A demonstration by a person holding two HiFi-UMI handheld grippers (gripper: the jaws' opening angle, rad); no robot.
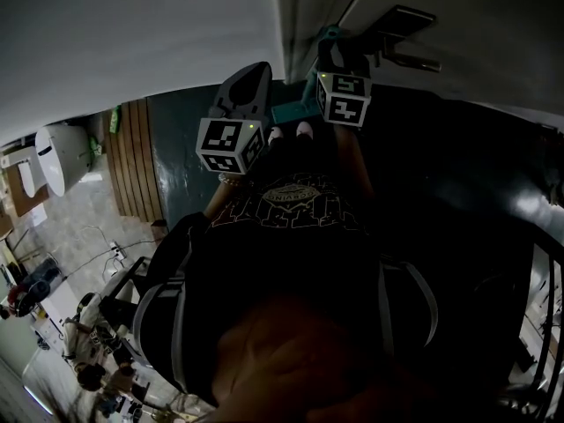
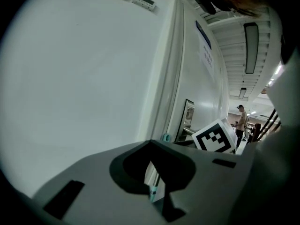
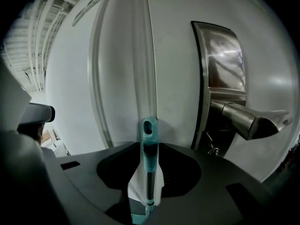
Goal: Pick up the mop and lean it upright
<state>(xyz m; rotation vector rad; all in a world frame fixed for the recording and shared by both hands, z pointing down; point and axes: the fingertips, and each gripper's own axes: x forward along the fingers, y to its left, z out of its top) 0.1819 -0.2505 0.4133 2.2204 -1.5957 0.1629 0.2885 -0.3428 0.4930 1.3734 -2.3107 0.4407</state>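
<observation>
The mop's teal-tipped handle [image 3: 150, 139] stands upright against the white door [image 3: 122, 69], rising through the gap of my right gripper [image 3: 149, 172], which is open around it with no pad pressing on it. In the head view the handle tip [image 1: 330, 33] shows just above the right gripper [image 1: 339, 55], and the teal mop head [image 1: 295, 110] lies on the floor by the person's feet. My left gripper [image 1: 247, 82] is raised to the left of the handle and apart from it. Its own view shows the teal tip [image 2: 166, 137] but hides the jaws.
A steel lever door handle [image 3: 248, 118] juts out just right of the mop. A wooden slat panel [image 1: 137, 161] and a white fixture [image 1: 62, 157] lie to the left. People [image 2: 241, 121] stand far down the hall.
</observation>
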